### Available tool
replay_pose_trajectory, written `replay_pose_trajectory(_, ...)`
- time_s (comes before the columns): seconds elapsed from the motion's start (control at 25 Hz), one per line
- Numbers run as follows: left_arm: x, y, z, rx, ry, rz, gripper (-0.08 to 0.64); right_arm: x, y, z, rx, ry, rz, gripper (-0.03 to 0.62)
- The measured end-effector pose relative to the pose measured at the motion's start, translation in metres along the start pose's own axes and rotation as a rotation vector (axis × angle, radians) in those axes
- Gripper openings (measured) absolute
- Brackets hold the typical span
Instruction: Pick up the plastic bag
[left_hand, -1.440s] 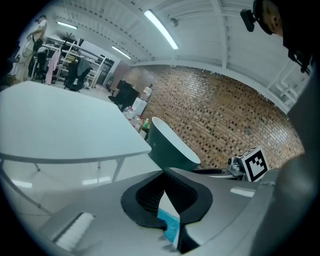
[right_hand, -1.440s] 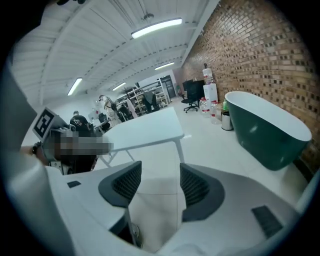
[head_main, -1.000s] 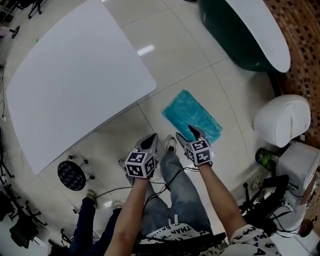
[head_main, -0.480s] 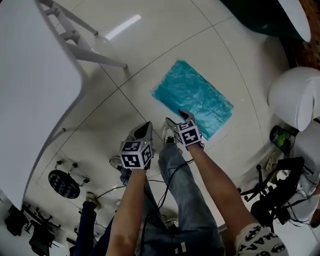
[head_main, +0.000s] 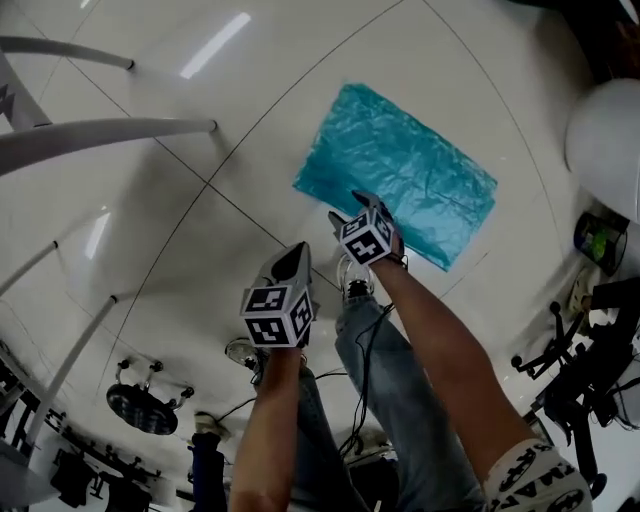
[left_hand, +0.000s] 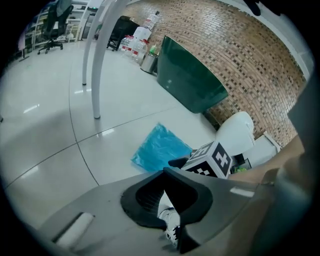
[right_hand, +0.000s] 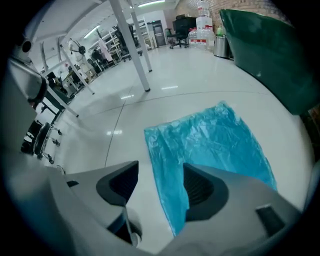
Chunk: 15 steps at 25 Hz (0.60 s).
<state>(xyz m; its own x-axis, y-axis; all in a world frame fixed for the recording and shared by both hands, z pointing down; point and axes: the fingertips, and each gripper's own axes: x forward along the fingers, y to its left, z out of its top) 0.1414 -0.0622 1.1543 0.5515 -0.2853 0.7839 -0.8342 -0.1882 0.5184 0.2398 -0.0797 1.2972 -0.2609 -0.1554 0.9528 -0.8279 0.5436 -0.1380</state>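
Over the plastic bag, the right gripper has come nearer, jaws apart.

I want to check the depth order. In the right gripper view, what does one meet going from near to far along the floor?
right gripper → blue plastic bag → white table leg → dark chairs at the far end
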Motion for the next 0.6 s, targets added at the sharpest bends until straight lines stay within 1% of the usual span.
replay_pose_trajectory(0.12,0.013,0.014,-0.014,-0.002,0.023,-0.004,0.0,0.031,-0.002,-0.016,0.032,0.037,-0.003,0.296)
replay_pose_trajectory(0.2,0.02,0.023,-0.02,-0.004,0.03,-0.001,0.0,0.044,-0.006,-0.019,0.031,0.049,-0.009,0.295)
replay_pose_trajectory(0.44,0.022,0.033,-0.035,-0.023,0.036,-0.001,0.0,0.066,-0.009,-0.026,-0.111,0.116,-0.043,0.293)
replay_pose_trajectory(0.6,0.023,0.03,-0.044,-0.037,0.04,-0.011,0.0,0.069,-0.01,-0.023,-0.132,0.139,-0.045,0.291)
